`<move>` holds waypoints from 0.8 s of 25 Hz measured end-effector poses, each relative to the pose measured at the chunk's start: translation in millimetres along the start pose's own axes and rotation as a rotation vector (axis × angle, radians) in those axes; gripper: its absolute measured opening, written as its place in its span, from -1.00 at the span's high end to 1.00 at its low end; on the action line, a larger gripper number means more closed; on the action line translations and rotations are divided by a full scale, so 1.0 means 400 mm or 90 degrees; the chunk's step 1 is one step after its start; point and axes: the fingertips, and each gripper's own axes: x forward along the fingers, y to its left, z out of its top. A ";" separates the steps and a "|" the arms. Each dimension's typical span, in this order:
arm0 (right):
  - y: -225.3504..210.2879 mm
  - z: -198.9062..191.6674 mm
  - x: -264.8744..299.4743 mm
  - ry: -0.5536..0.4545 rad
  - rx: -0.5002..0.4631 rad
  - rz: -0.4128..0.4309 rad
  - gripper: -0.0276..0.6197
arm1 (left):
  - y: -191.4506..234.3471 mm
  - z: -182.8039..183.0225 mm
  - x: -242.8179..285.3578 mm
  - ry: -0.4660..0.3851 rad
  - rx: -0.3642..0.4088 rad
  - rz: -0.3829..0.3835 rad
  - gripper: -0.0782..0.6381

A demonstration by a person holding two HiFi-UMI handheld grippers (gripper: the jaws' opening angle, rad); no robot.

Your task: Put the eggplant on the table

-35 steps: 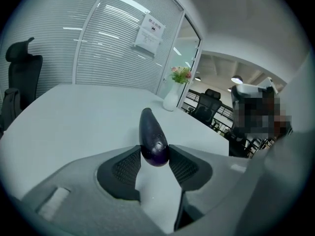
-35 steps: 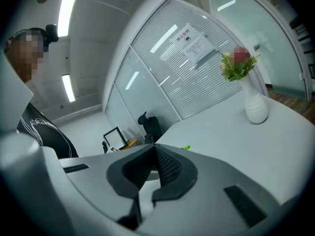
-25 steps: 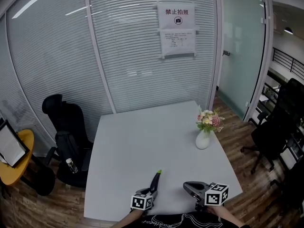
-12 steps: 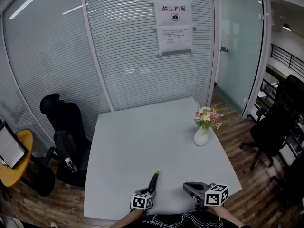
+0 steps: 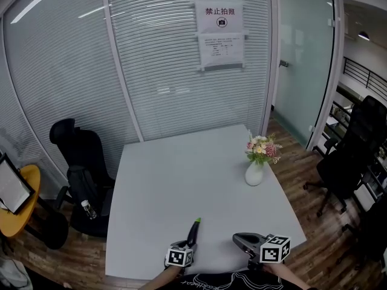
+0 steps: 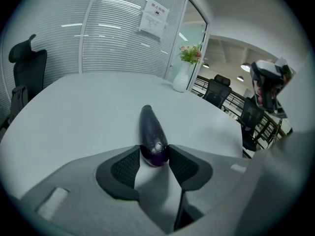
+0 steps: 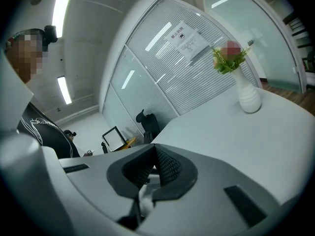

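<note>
Left gripper (image 6: 154, 156) is clamping a glossy dark-purple eggplant (image 6: 150, 129) by its blunt end, tilting it toward the grey table's (image 5: 181, 180) near edge, seemingly for setdown. Right gripper (image 7: 153, 167) is idling alongside, jaws together, empty.

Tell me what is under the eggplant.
Only bare white table shows beneath the eggplant, which the left tool grips. Whether its far tip touches the table is hidden by the eggplant itself.

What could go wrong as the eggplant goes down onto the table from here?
The left gripper pinches the eggplant only at its rounded end, so it might slip or pivot before touchdown. It is close to the near edge of the table; being round, it could roll off once released.
</note>
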 end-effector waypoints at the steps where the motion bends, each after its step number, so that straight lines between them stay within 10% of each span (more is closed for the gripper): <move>1: 0.000 0.000 0.000 0.000 -0.001 0.000 0.89 | 0.001 -0.003 0.001 0.004 0.003 0.002 0.27; 20: 0.027 -0.033 -0.040 0.006 -0.006 0.008 0.89 | 0.020 0.006 -0.060 -0.049 0.016 0.073 0.00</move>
